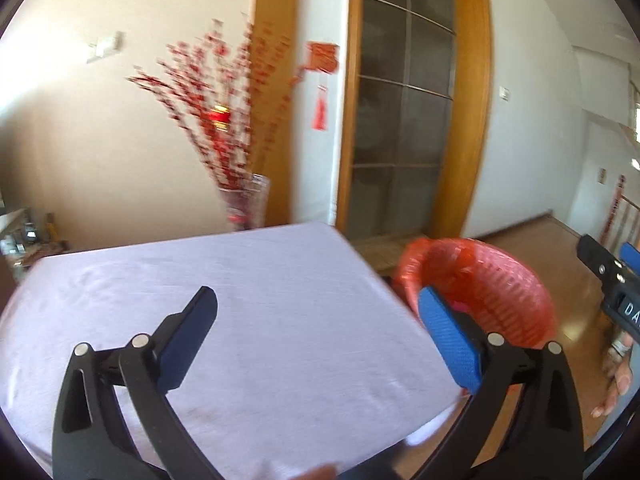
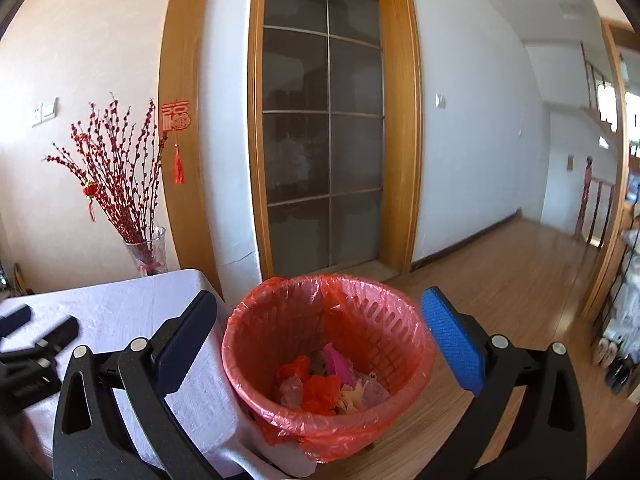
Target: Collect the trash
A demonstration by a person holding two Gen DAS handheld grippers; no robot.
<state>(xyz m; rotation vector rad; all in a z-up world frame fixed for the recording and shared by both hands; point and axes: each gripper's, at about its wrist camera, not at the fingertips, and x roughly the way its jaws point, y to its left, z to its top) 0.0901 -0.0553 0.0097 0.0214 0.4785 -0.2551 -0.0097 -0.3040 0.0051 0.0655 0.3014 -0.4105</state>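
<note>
A red slatted trash bin [image 2: 396,328] lined with a red plastic bag stands on the wooden floor beside the table. It holds crumpled trash [image 2: 320,380]: red, pink and white scraps. My right gripper [image 2: 320,344] is open and empty, held over the bin's mouth. My left gripper [image 1: 316,340] is open and empty above the white tablecloth [image 1: 248,288]. The bin [image 1: 508,288] shows at its right, off the table's corner. The right gripper [image 1: 612,280] shows at the left wrist view's right edge. The left gripper [image 2: 36,340] shows over the cloth in the right wrist view.
A glass vase of red branches [image 2: 146,248] stands behind the table's far edge, against the wall. A wood-framed glass door [image 2: 324,140] is behind the bin. Wooden floor [image 2: 500,280] stretches right toward a hallway and a rack [image 2: 624,300].
</note>
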